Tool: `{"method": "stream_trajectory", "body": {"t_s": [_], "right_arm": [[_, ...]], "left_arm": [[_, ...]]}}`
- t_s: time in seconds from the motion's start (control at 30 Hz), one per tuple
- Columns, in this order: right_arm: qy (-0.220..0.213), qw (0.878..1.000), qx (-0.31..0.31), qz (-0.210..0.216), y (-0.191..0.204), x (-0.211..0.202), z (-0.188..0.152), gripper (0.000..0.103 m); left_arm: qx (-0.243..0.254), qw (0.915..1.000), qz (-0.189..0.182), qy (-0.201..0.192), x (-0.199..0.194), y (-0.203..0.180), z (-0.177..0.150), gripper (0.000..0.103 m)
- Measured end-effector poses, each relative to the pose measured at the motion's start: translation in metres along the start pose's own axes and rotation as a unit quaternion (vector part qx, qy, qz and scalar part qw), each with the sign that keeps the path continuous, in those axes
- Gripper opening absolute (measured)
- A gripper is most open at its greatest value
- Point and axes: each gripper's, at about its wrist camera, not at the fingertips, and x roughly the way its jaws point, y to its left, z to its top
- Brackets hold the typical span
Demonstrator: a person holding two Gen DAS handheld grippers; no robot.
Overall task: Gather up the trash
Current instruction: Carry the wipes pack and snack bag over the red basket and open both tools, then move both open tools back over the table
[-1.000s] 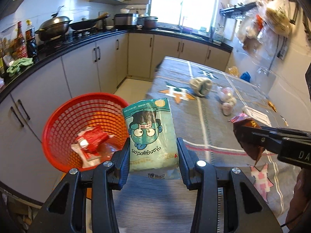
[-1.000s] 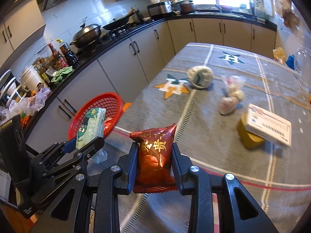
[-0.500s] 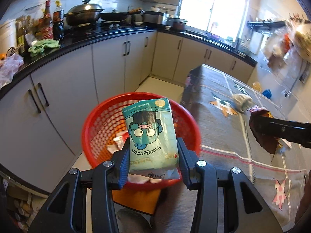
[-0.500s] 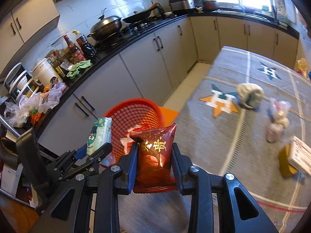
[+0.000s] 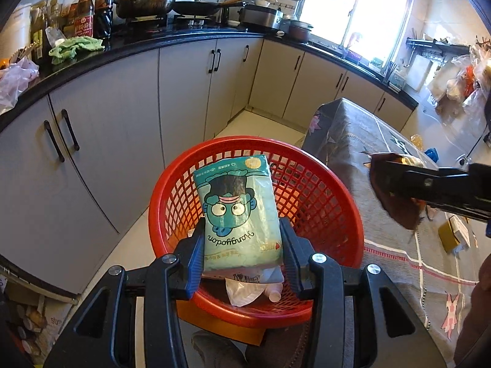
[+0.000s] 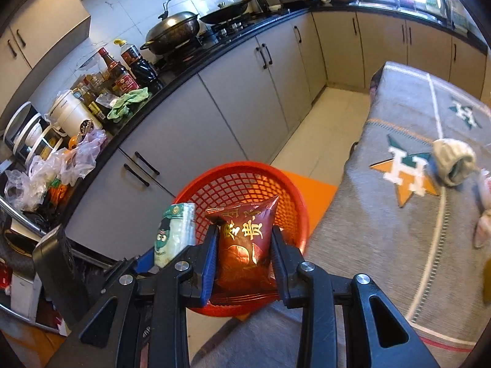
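Now left tool (image 5: 242,254) clamped on teal packet (image 5: 239,211), right tool (image 6: 242,260) clamped on red snack bag (image 6: 245,239); both held above red basket (image 5: 322,190) just ahead, likely for dropping. Wrappers (image 5: 248,291) already lie inside. Worktop (image 6: 399,214) right of tools carries more litter. Nothing blocks drop.

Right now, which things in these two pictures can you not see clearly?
- Left wrist view: trash in the red basket is mostly hidden behind the teal packet.
- Left wrist view: the dark red packet is partly covered by the right tool.
- Right wrist view: table items at the right edge are blurred and cut off.
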Motion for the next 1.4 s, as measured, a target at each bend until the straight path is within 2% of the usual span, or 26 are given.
{"method": "stream_trajectory", "body": {"t_s": [0.13,0.2,0.33,0.57,0.7,0.8,0.9,1.07,1.23,1.4], "right_arm": [[0.009,1.000,0.009,0.001,-0.002,0.015,0.002,0.037],[0.013,1.000,0.014,0.002,-0.004,0.020,0.002,0.038],[0.007,1.000,0.022,0.005,-0.010,0.017,0.002,0.051],[-0.016,1.000,0.007,0.011,-0.012,-0.014,-0.006,0.051],[-0.037,0.999,-0.006,0.009,-0.022,-0.040,-0.021,0.051],[-0.053,0.999,-0.012,0.000,-0.036,-0.062,-0.035,0.055],[-0.073,0.997,-0.006,-0.007,-0.059,-0.089,-0.051,0.061],[-0.104,0.994,0.022,-0.025,-0.106,-0.134,-0.074,0.061],[-0.128,0.985,0.089,-0.075,-0.188,-0.180,-0.081,0.061],[-0.129,0.975,0.144,-0.109,-0.265,-0.197,-0.069,0.063]], "left_arm": [[-0.003,1.0000,0.001,0.001,0.002,-0.002,0.001,0.045],[0.000,1.0000,0.002,-0.004,0.002,-0.003,0.002,0.050],[0.000,1.0000,0.000,-0.005,0.000,-0.004,0.003,0.052],[0.001,0.9998,0.002,-0.022,-0.013,-0.013,0.000,0.060],[0.021,0.9992,-0.005,-0.034,-0.023,-0.038,-0.010,0.062],[0.039,0.9983,-0.020,-0.037,-0.027,-0.063,-0.018,0.062],[0.067,0.9963,-0.041,-0.036,-0.028,-0.098,-0.027,0.062],[0.112,0.9908,-0.073,-0.022,-0.027,-0.153,-0.043,0.062],[0.140,0.9853,-0.098,0.000,-0.022,-0.194,-0.058,0.062],[0.169,0.9799,-0.105,0.013,-0.017,-0.222,-0.068,0.062]]}}
